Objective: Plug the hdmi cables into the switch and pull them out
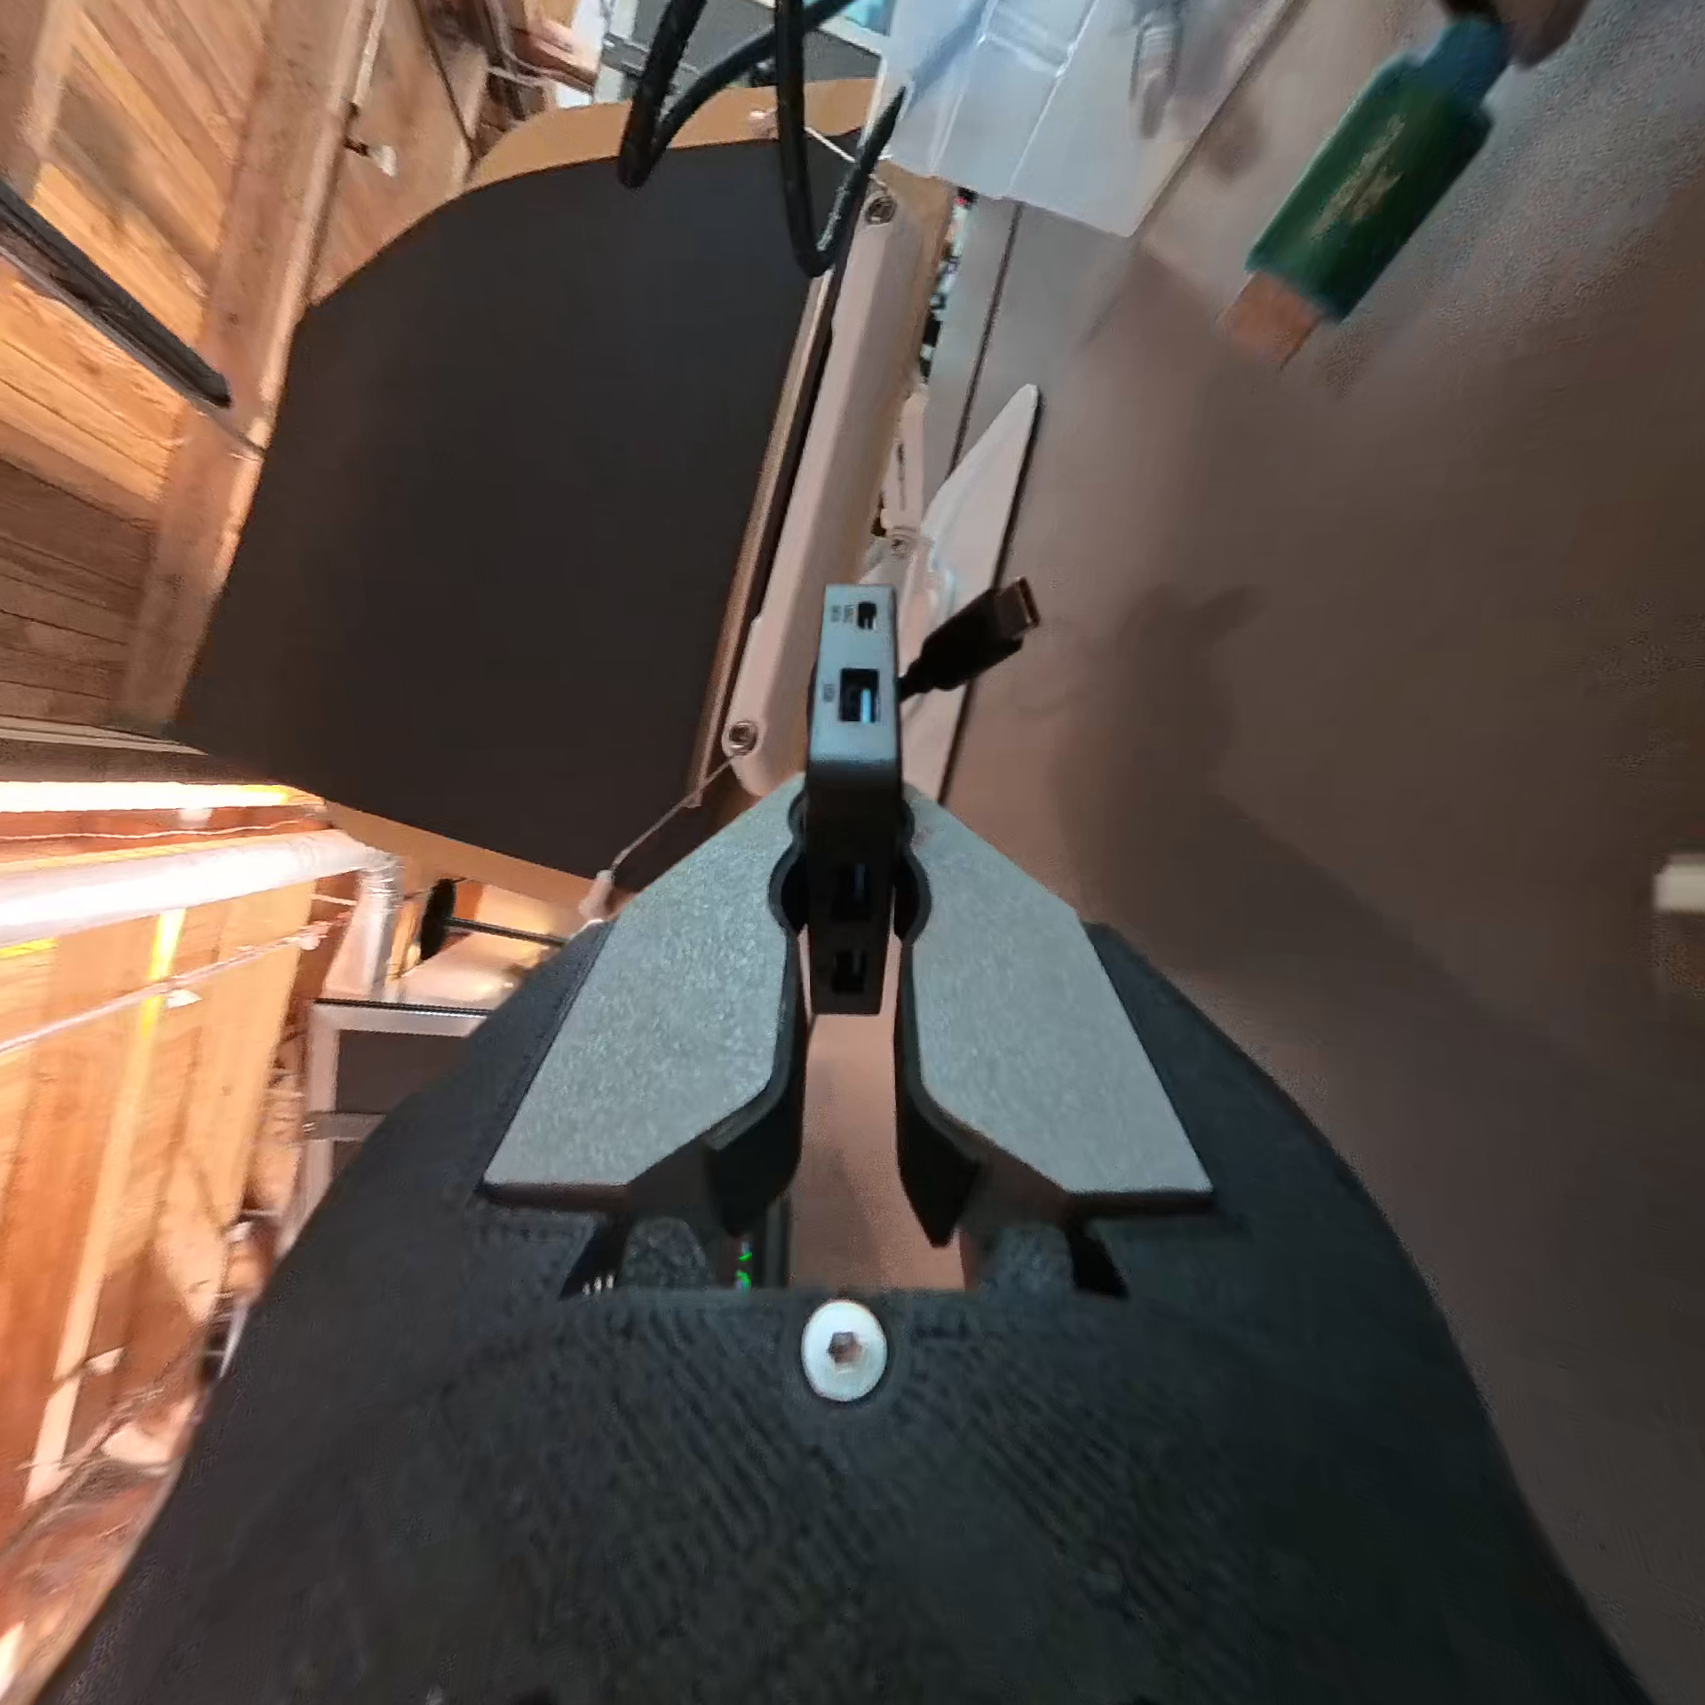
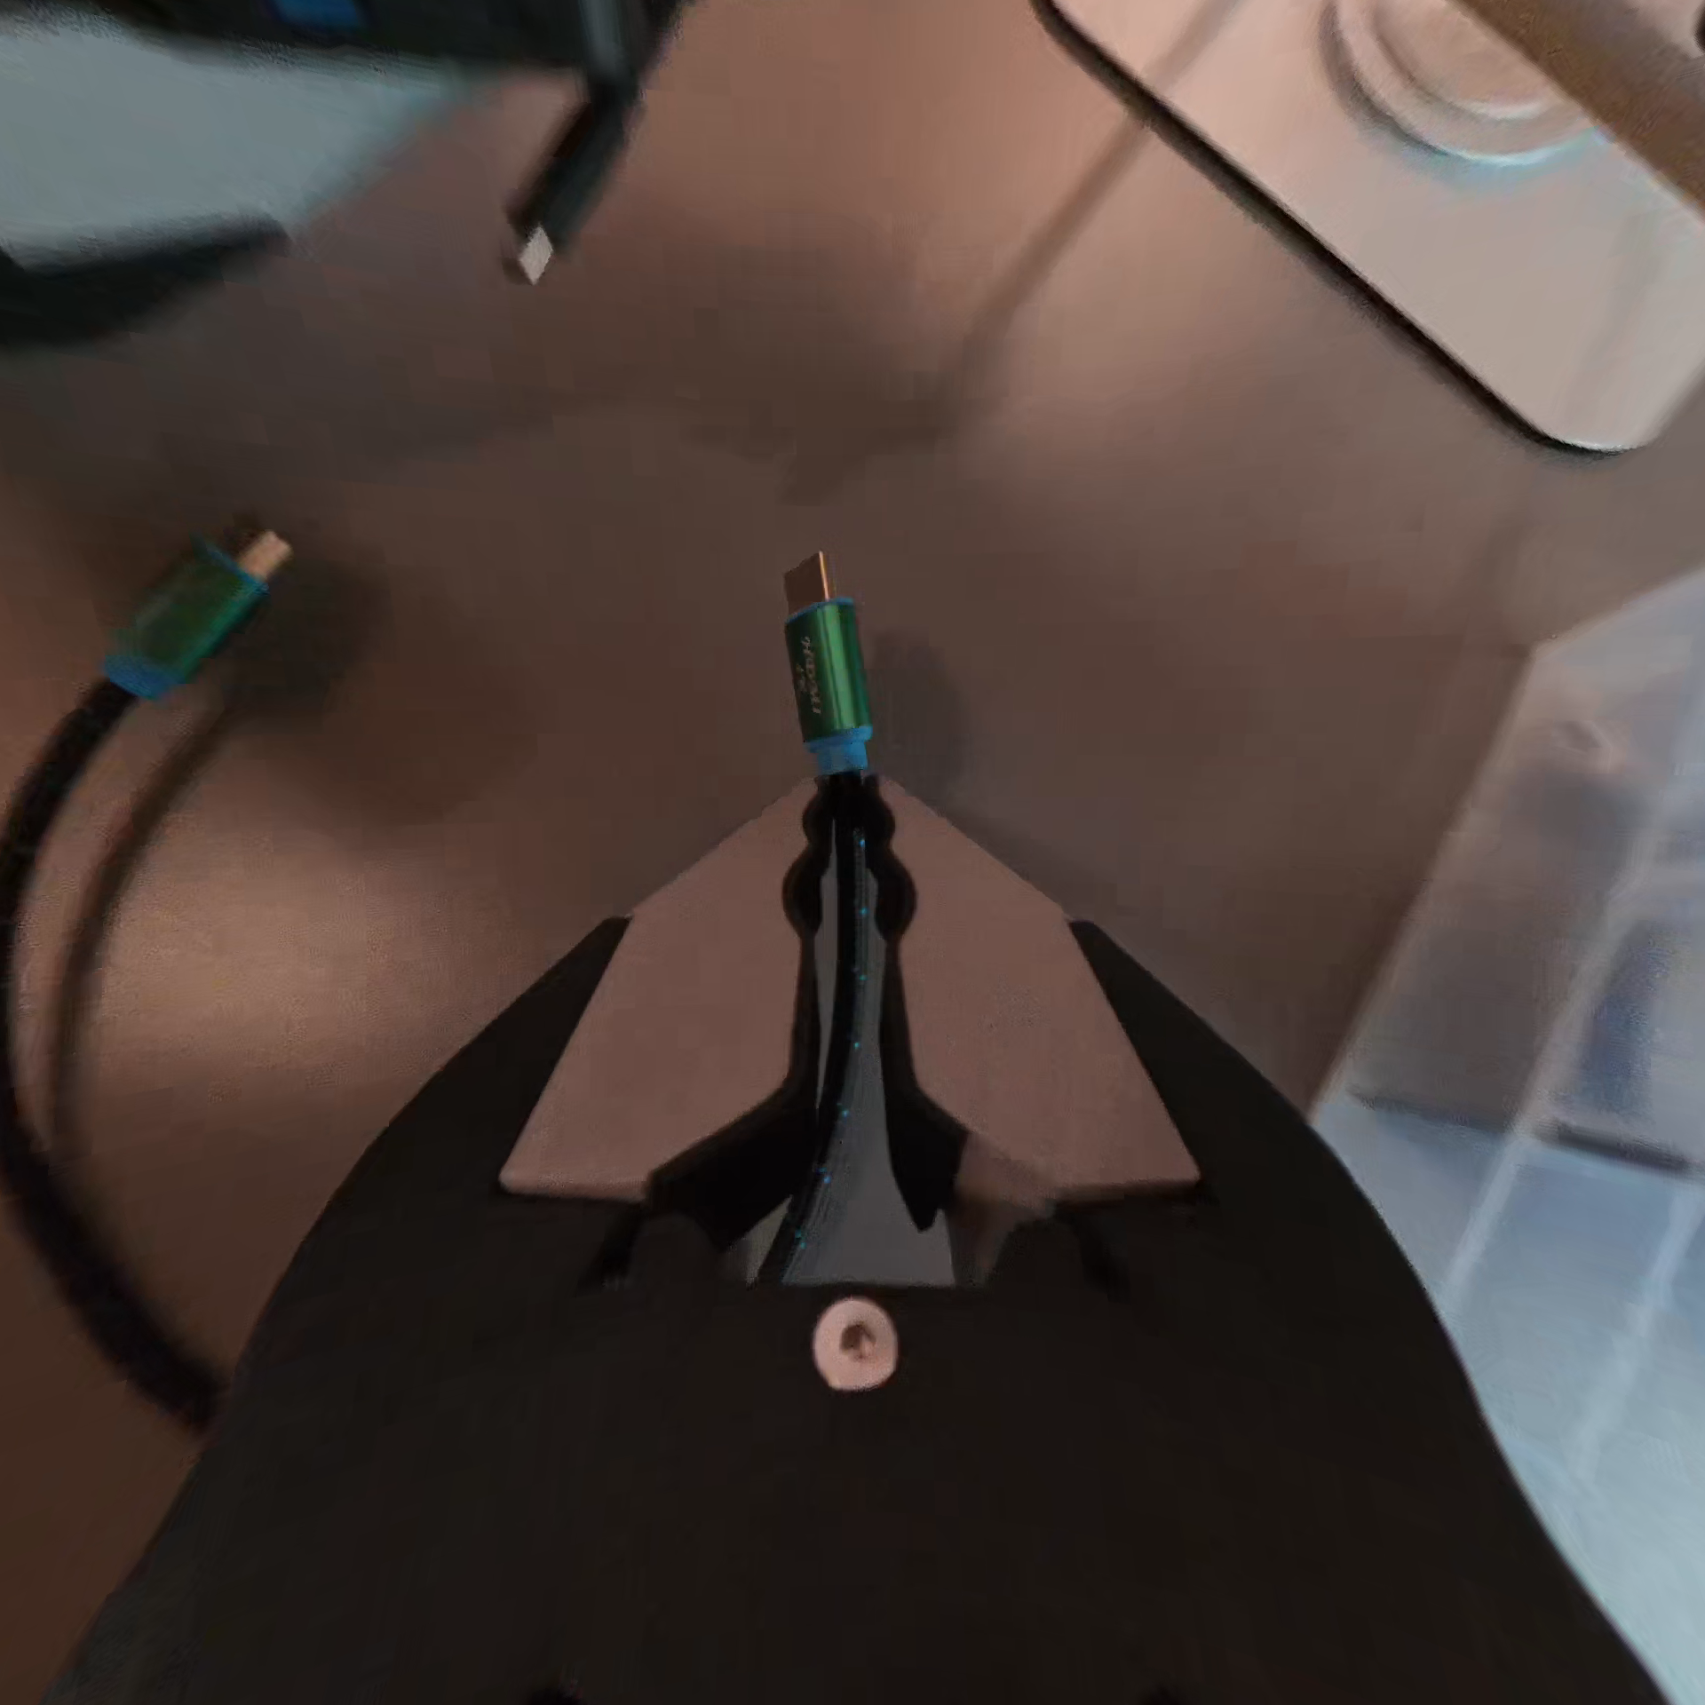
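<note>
My left gripper (image 1: 851, 812) is shut on the black HDMI switch (image 1: 853, 720), held edge-on above the brown table, its ports facing the camera. A black plug (image 1: 978, 637) on a short lead sticks out beside it. A green HDMI plug (image 1: 1365, 184) shows blurred at the top right. My right gripper (image 2: 847, 784) is shut on the black braided cable just behind a green HDMI plug (image 2: 824, 673), whose gold tip points forward above the table. A second green HDMI plug (image 2: 194, 614) lies at the left on its black cable. A black plug (image 2: 554, 212) hangs at the top.
A dark chair seat (image 1: 517, 480) and wooden floor (image 1: 92, 369) lie left of the table edge. A white slab (image 1: 978, 498) lies on the table. A pale tray (image 2: 1439, 240) is at the top right and a clear plastic box (image 2: 1568, 1015) at the right.
</note>
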`<state>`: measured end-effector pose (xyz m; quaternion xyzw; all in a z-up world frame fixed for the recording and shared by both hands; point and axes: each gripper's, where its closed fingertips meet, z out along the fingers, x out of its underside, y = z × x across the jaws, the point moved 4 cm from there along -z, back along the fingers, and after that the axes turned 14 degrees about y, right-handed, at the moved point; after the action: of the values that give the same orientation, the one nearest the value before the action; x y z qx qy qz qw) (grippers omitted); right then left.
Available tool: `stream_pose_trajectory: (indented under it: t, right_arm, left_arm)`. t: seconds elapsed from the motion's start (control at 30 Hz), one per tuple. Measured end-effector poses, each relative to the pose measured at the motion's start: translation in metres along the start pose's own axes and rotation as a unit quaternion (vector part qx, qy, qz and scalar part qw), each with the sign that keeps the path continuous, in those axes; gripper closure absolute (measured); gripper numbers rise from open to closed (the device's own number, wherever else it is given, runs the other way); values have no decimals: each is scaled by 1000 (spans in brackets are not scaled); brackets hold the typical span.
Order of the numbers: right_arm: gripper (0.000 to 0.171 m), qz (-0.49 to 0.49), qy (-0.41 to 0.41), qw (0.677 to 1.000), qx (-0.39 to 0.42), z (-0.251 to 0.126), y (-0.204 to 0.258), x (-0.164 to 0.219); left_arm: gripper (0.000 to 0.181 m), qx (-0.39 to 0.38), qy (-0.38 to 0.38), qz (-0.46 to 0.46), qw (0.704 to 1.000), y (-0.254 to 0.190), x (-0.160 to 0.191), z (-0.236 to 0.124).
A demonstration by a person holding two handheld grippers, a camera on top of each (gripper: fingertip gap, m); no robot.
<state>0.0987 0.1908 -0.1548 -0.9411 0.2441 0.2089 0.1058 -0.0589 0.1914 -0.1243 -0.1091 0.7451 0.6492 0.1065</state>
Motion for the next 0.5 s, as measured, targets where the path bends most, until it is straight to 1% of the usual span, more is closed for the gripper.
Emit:
stream_pose_trajectory:
  t: [0.07, 0.17, 0.23, 0.33, 0.43, 0.5]
  right_arm:
    - [168, 14, -30, 996, -86, -3, 8, -21]
    - [168, 13, -71, 976, -205, -12, 20, -51]
    - [169, -8, -69, 967, -247, -15, 25, -63]
    - [169, -51, -45, 956, -284, -10, 32, -68]
    - [169, -63, -43, 932, -353, -7, 45, -65]
    - [169, -56, -49, 916, -395, -11, 51, -65]
  left_arm:
    - [169, -24, -7, 15, 1000, 5, 0, -2]
    - [169, -39, -11, 44, 998, 7, 6, -4]
    - [170, -53, -2, 50, 997, 12, 12, -5]
    - [170, -90, 2, 55, 994, 25, 18, -10]
    - [170, -121, 12, 77, 990, 31, 19, -9]
    - [170, -132, 1, 106, 986, 28, 11, -10]
